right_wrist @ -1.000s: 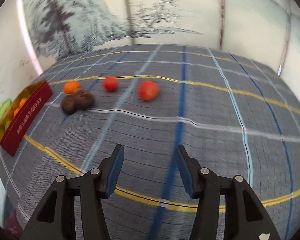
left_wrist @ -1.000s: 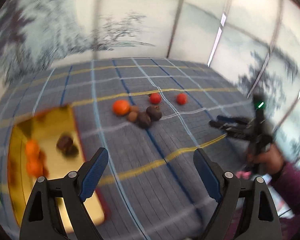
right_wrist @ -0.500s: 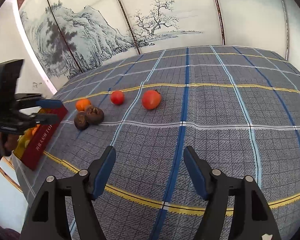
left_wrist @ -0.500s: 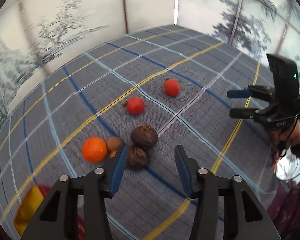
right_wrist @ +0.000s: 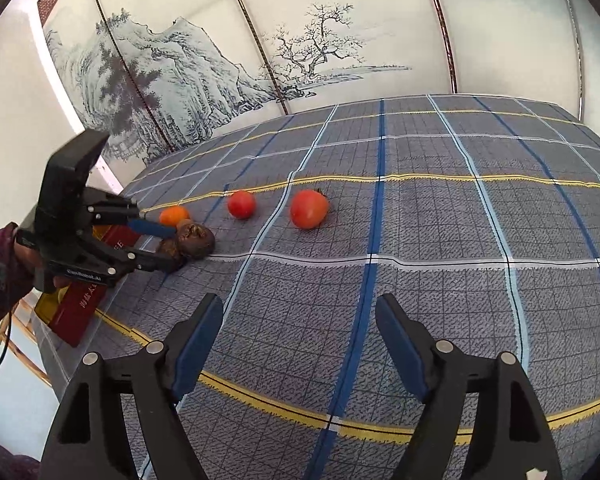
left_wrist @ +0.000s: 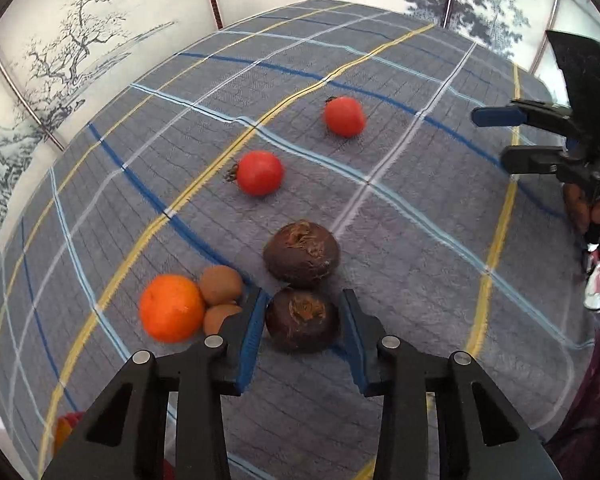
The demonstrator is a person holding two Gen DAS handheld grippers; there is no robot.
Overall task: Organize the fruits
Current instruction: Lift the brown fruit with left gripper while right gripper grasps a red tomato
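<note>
In the left wrist view my left gripper (left_wrist: 302, 312) stands open with its two blue pads either side of the near dark purple-brown fruit (left_wrist: 302, 319) on the cloth, close to it or just touching. A second dark fruit (left_wrist: 301, 253) lies just beyond. An orange (left_wrist: 171, 307) and two small brown fruits (left_wrist: 220, 285) lie left of the pads. Two red tomatoes (left_wrist: 259, 173) (left_wrist: 344, 116) lie farther off. My right gripper (right_wrist: 298, 340) is open and empty above the cloth; it shows at the right of the left wrist view (left_wrist: 512, 138). The left gripper shows in the right wrist view (right_wrist: 156, 242).
A plaid grey-blue tablecloth (right_wrist: 420, 240) covers the table. A red and yellow box (right_wrist: 76, 308) sits at the table's left edge, behind the left gripper. Painted screens stand behind the table. The table edge runs close at the left.
My left gripper has swung from the box to the fruit cluster, narrowed its opening and moved its pads around the near dark fruit. My right gripper has opened wider and pulled back slightly.
</note>
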